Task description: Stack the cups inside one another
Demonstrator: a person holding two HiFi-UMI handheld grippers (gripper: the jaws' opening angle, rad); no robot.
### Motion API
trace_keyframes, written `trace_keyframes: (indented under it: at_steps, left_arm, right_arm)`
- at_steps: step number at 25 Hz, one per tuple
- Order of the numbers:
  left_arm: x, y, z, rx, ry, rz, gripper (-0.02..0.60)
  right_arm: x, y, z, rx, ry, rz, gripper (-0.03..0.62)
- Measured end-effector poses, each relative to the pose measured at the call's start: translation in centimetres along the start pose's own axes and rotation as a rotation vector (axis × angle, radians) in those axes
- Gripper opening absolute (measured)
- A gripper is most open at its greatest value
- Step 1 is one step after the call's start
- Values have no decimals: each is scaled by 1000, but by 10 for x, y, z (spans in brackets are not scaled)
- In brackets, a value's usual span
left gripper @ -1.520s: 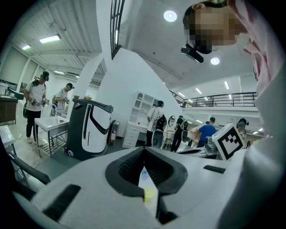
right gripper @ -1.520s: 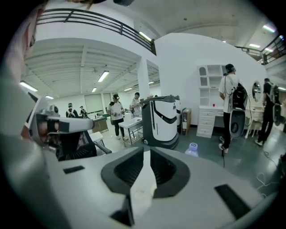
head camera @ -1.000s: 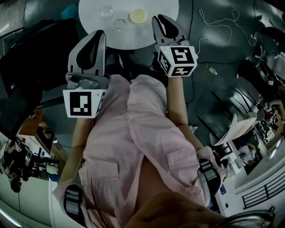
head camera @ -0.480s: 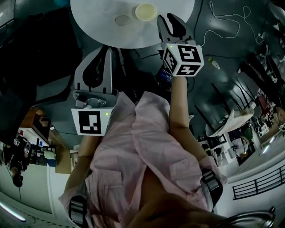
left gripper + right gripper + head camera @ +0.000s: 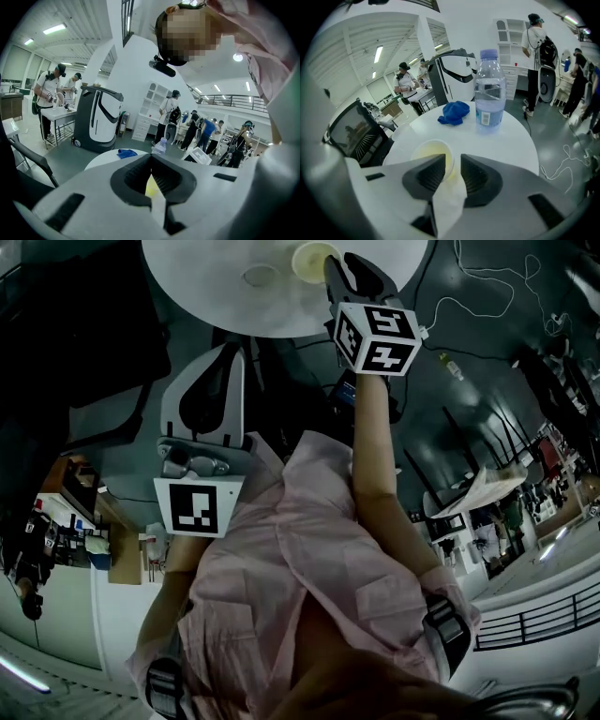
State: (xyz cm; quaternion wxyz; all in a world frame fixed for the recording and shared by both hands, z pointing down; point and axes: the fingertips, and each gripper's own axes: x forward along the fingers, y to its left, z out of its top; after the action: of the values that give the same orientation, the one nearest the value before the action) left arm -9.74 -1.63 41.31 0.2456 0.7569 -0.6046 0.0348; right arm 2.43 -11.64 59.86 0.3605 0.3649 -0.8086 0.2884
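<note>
Round white desk [image 5: 206, 287]: far edge cut off in head view.
Cups, two seen: one pale yellow plastic cup [image 5: 432, 154], its near rim between the right tongs [image 5: 453, 158], which have just been opening and stand released; one clear cup [image 5: 260, 276], faint.
Left tongs [image 5: 151, 158]: clenched, empty.
One clear water bottle [image 5: 489, 91].
One blue cloth [image 5: 453, 113].

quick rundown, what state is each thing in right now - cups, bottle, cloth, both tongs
yellow cup: upright on the table, nothing nested in it
clear cup: on the table, apart from the yellow cup, not nested
water bottle: upright, cap on
blue cloth: crumpled in a heap
left tongs: shut, empty
right tongs: have just been opening, now apart, yellow cup's rim in the gap, not gripped
</note>
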Motion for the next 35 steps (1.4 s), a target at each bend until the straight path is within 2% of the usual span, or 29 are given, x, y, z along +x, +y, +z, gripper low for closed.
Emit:
trace_keyframes:
  at_steps: [6, 9, 13, 28, 35]
  left_arm:
    - [2, 1, 3, -10, 8, 23, 15]
    - [4, 4, 5, -14, 7, 33, 15]
    - [5, 10, 5, -23, 9, 42, 15]
    - [6, 19, 14, -17, 11, 39, 15]
    - [5, 24, 10, -21, 12, 33, 15]
  right_arm:
    - [6, 6, -10, 10, 60, 32, 98]
    - [8, 4, -11, -2, 69, 14, 77]
    - [11, 4, -11, -35, 68, -13, 47]
    - [8, 6, 6, -49, 30, -37, 43]
    - [13, 9, -3, -54, 44, -55, 43]
